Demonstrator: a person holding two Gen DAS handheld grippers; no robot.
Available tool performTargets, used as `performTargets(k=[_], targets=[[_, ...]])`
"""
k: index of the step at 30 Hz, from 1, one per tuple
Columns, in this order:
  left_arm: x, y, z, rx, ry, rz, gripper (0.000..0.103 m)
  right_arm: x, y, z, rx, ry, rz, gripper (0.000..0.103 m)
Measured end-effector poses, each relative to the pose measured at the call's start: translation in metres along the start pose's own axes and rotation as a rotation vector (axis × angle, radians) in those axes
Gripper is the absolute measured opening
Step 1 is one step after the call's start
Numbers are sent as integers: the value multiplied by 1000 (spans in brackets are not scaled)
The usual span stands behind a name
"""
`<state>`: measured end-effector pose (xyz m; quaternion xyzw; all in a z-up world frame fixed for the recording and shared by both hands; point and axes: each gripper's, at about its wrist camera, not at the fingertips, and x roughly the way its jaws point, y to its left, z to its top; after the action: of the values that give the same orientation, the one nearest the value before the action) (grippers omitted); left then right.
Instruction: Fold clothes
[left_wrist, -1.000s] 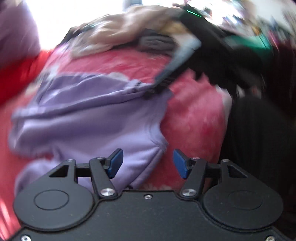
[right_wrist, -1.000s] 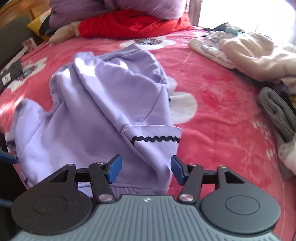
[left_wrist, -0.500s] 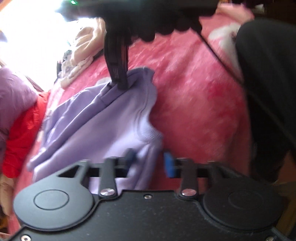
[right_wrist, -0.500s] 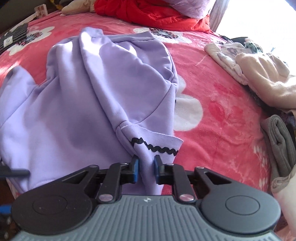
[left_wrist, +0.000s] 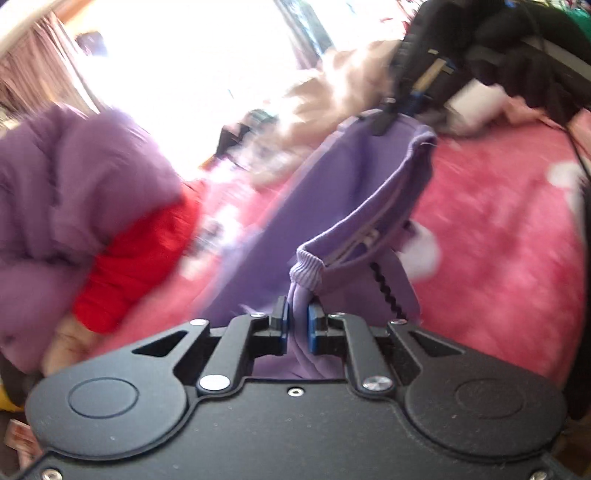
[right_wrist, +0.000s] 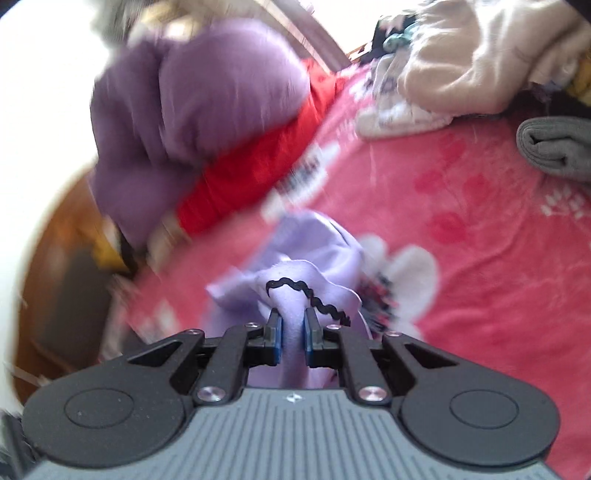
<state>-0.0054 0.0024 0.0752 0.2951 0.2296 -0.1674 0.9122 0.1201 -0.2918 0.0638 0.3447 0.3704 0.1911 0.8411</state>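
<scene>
A: Where is the lilac sweatshirt (left_wrist: 354, 192)?

B: Lifted above the pink bed (right_wrist: 480, 258), stretched between both grippers.

A: Their grip?

B: Left gripper (left_wrist: 296, 322) still closing on its ribbed cuff; right gripper (right_wrist: 292, 334) clamped on trimmed fabric.

A soft lilac knit sweatshirt (left_wrist: 347, 192) with ribbed cuffs and a black zigzag trim was seen lifted off a pink flowered fleece blanket (right_wrist: 480, 258). One ribbed edge was stretched taut in the left wrist view, and a bunched fold carrying the wavy black trim (right_wrist: 295, 288) was gathered in the right wrist view.
</scene>
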Motion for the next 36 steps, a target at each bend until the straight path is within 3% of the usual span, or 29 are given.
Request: performTargets(k=[5,11,17,25,32,36], targets=[[-27,61,43,-39,-93,78,8,-22,21,25,139,-115,116,13],[-62,111,88,-52,-186,143,8,-48,65,53,157,-206,167,13],[-96,140,113,-65,-263,143,8,-86,109,68,112,-278,192,13],[-124,153,115,-78,-328,47,8,-133,139,65,22,-321,205,13],[-95,159,109,-24,-298,-50,8,-114,123,68,35,-288,151,13],[-49,165,112,25,-229,-39,9,-76,104,80,72,-282,101,13]])
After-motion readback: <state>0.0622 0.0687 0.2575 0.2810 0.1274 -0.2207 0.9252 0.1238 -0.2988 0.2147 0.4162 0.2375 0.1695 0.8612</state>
